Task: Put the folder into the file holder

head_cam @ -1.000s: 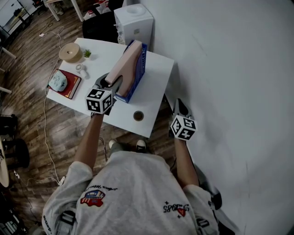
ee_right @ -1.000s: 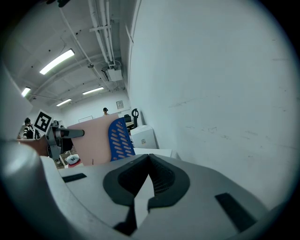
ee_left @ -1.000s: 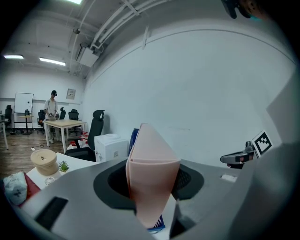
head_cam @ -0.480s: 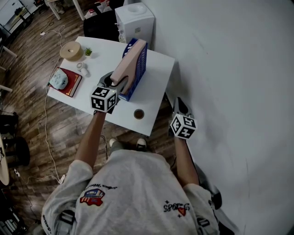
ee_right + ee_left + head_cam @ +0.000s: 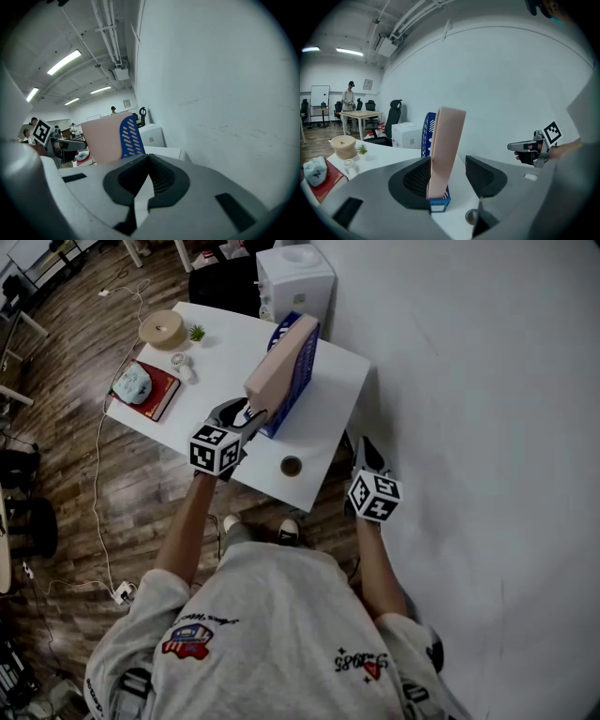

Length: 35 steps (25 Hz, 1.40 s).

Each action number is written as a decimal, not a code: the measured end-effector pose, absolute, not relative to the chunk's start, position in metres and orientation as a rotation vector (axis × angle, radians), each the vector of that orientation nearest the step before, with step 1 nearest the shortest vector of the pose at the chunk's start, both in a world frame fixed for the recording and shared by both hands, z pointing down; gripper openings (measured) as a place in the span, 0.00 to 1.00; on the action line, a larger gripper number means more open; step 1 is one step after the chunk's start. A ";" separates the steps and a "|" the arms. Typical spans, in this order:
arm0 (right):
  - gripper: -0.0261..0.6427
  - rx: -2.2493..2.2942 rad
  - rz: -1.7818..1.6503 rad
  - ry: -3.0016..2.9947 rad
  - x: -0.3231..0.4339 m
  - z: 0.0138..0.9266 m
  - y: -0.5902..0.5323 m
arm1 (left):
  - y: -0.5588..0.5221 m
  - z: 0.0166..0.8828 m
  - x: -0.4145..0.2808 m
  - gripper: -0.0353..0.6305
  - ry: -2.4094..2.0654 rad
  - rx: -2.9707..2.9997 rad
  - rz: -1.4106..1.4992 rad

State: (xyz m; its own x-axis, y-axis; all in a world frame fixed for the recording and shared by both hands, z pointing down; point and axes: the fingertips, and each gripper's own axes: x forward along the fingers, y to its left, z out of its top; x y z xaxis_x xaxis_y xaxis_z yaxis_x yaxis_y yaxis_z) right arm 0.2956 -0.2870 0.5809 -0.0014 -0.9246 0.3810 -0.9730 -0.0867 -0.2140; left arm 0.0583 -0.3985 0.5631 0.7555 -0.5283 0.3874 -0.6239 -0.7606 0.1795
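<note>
A pink folder [image 5: 279, 371] stands upright in the blue file holder [image 5: 302, 382] on the white table [image 5: 230, 362]. My left gripper [image 5: 244, 415] is at the folder's near end, and its jaws have just been opening. In the left gripper view the left gripper [image 5: 448, 161] is open. The folder [image 5: 446, 145] rises in the gap, close to the left pad and apart from the right one. My right gripper [image 5: 364, 460] hovers off the table's right corner by the wall. In its own view the right gripper [image 5: 148, 157] is shut with nothing in it.
A small round brown thing [image 5: 292, 466] lies near the table's front edge. At the left are a red book [image 5: 155, 395] with a pale object on it, a tan roll [image 5: 161, 329] and a tiny plant [image 5: 197, 333]. A white cabinet [image 5: 295, 273] stands behind.
The left gripper's jaws have opened off the folder's near end and drawn back a little toward me. The folder stays upright in the holder. The right gripper has stayed put.
</note>
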 end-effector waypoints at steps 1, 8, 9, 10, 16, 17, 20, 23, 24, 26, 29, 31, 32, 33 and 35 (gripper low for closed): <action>0.04 2.127 0.654 -2.055 0.291 0.580 -0.287 | -0.394 0.564 0.054 0.39 -0.900 2.651 0.459; 0.04 2.043 0.619 -2.132 0.262 0.575 -0.292 | -0.371 0.571 0.020 0.32 -0.961 2.621 0.463; 0.04 2.031 0.616 -2.142 0.258 0.575 -0.293 | -0.368 0.571 0.014 0.28 -0.975 2.620 0.462; 0.04 2.019 0.613 -2.152 0.254 0.574 -0.294 | -0.365 0.571 0.009 0.24 -0.993 2.619 0.461; 0.04 1.944 0.578 -2.220 0.231 0.565 -0.301 | -0.357 0.556 -0.035 0.07 -1.178 2.601 0.402; 0.04 1.931 0.571 -2.232 0.226 0.564 -0.303 | -0.356 0.553 -0.042 0.07 -1.204 2.594 0.390; 0.04 1.887 0.556 -2.272 0.212 0.559 -0.307 | -0.352 0.547 -0.062 0.06 -1.274 2.572 0.369; 0.03 1.845 0.536 -2.309 0.199 0.555 -0.311 | -0.348 0.544 -0.077 0.06 -1.318 2.556 0.372; 0.03 1.831 0.528 -2.320 0.195 0.553 -0.312 | -0.347 0.543 -0.082 0.06 -1.334 2.551 0.364; 0.03 1.808 0.511 -2.340 0.188 0.551 -0.315 | -0.344 0.539 -0.090 0.06 -1.365 2.542 0.337; 0.03 1.789 0.474 -2.369 0.180 0.543 -0.317 | -0.340 0.528 -0.100 0.06 -1.405 2.551 0.293; 0.03 1.784 0.446 -2.396 0.175 0.536 -0.317 | -0.338 0.521 -0.104 0.06 -1.426 2.560 0.268; 0.03 1.783 0.432 -2.412 0.174 0.533 -0.317 | -0.337 0.519 -0.105 0.06 -1.433 2.562 0.260; 0.03 1.781 0.416 -2.428 0.172 0.531 -0.316 | -0.337 0.519 -0.106 0.06 -1.438 2.563 0.256; 0.03 1.778 0.383 -2.452 0.170 0.527 -0.315 | -0.337 0.519 -0.108 0.06 -1.442 2.560 0.252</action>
State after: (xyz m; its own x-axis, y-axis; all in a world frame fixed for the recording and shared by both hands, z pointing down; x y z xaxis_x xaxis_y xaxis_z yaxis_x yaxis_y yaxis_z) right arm 0.1695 -0.3153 0.5268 -0.3191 -0.9225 0.2171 -0.9448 0.2917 -0.1492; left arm -0.1078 -0.3369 0.5192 0.5116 -0.8249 0.2403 -0.8575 -0.5077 0.0831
